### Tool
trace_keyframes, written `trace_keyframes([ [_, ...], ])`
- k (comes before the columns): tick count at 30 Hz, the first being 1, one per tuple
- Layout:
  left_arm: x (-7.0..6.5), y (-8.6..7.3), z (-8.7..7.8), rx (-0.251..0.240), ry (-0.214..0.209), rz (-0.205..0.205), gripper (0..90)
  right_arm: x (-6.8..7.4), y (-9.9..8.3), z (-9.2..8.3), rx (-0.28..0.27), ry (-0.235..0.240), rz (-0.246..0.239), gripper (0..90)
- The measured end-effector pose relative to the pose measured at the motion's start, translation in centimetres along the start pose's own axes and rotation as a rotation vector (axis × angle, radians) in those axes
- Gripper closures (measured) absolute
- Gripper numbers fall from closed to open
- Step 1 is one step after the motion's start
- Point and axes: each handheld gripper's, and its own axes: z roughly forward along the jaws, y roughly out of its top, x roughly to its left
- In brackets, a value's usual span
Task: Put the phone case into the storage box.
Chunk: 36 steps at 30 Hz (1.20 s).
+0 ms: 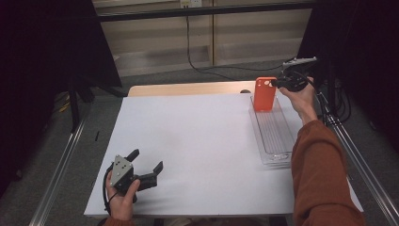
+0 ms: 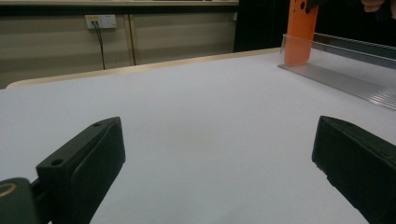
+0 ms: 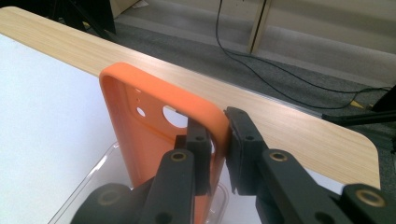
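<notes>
Grey carpet floor (image 1: 155, 77) lies beyond the wooden desk (image 1: 188, 88); a black cable (image 1: 190, 52) hangs down the beige wall (image 1: 155, 33).

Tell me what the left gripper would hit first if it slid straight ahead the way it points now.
Probably nothing soon: the left gripper rests open, and its own view shows bare white table surface ahead. The clear plastic tray and upright orange phone case sit off to the right, though depth is uncertain.

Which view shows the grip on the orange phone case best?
The right gripper view: the right tool clamps the orange phone case by its edge. The high view shows it small, upright in the clear tray; the left gripper view, distant.
</notes>
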Motion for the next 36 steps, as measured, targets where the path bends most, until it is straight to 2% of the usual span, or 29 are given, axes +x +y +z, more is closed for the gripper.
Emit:
trace_keyframes([
  [7, 0.40, -0.02, -0.11, -0.007, 0.010, -0.025, 2.6, -0.11, 0.06, 0.07, 0.006, -0.008, 0.000, 78.5],
  [21, 0.33, -0.08, 0.00, -0.002, 0.016, -0.022, 2.6, -0.31, 0.02, 0.29, 0.011, -0.034, 0.008, 74.8],
  [24, 0.35, -0.06, 0.00, -0.003, 0.018, -0.023, 2.6, -0.38, 0.00, 0.27, 0.006, -0.037, 0.013, 71.5],
  [26, 0.30, -0.07, 0.04, -0.006, 0.018, -0.027, 2.6, -0.42, -0.02, 0.23, 0.007, -0.048, 0.019, 65.9],
  [32, 0.33, -0.07, 0.02, -0.001, 0.019, -0.020, 2.6, -0.47, -0.01, 0.02, -0.006, -0.048, 0.035, 61.0],
  [34, 0.32, -0.09, 0.05, -0.002, 0.023, -0.025, 2.6, -0.41, -0.02, 0.06, -0.002, -0.051, 0.039, 54.1],
  [36, 0.31, -0.08, 0.02, -0.003, 0.020, -0.025, 2.6, -0.34, -0.02, 0.10, -0.002, -0.050, 0.041, 52.2],
])
